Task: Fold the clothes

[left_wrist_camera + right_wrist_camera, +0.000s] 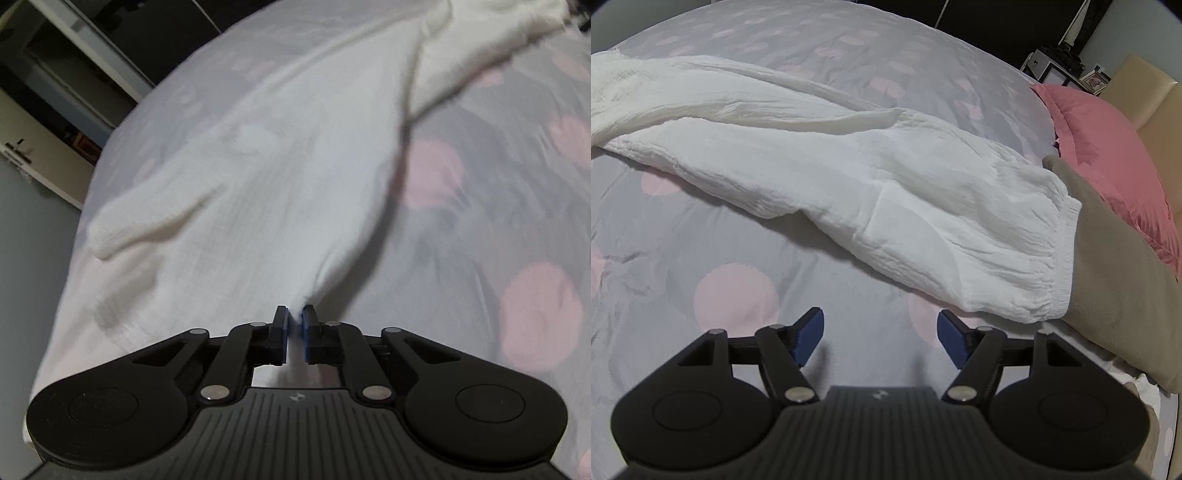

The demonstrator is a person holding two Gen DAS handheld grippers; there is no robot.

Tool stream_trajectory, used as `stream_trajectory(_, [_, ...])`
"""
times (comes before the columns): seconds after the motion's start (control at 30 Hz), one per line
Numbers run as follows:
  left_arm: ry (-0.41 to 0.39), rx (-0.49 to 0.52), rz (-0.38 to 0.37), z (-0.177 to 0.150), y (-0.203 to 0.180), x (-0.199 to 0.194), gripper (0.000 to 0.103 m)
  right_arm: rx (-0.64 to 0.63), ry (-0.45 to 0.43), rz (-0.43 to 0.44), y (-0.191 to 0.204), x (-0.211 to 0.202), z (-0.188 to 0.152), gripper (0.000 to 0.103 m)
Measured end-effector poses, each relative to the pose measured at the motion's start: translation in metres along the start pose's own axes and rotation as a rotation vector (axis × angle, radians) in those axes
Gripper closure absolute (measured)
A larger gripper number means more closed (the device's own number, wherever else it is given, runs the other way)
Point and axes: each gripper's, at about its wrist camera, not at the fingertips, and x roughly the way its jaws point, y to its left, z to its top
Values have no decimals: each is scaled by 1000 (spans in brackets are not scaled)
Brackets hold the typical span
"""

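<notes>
A pair of white crinkled trousers (871, 177) lies across a bed with a grey cover with pink dots (738, 295). Its elastic waistband (1060, 258) is at the right in the right wrist view. In the left wrist view the same white garment (280, 177) stretches away from my left gripper (294, 317), which is shut on a pinch of its fabric and lifts it off the cover. My right gripper (881, 328) is open and empty, low over the cover, just short of the waistband end.
A pink pillow (1108, 155) and a beige cloth (1115, 266) lie at the bed's right side by a beige headboard (1145, 92). A small shelf unit (1056, 70) stands beyond. In the left wrist view, the bed edge, floor and white cupboards (44, 147) are to the left.
</notes>
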Motion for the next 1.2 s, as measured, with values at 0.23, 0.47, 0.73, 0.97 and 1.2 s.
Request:
stream_trajectory(0.23, [-60, -118, 71, 36, 48, -13, 100, -7, 17, -1, 1, 6, 1, 31])
stream_trajectory(0.47, [-116, -237, 137, 72, 96, -23, 101, 1, 35, -5, 0, 12, 2, 30])
stream_trajectory(0.73, [-95, -320, 184, 116, 146, 21, 101, 25, 76, -13, -10, 29, -5, 30])
stream_trajectory(0.97, [-76, -332, 244, 150, 172, 70, 101, 70, 124, -17, -35, 43, -19, 30])
stream_trajectory(1.2, [-36, -390, 306, 165, 178, 129, 95, 136, 142, -34, -54, 61, -15, 30])
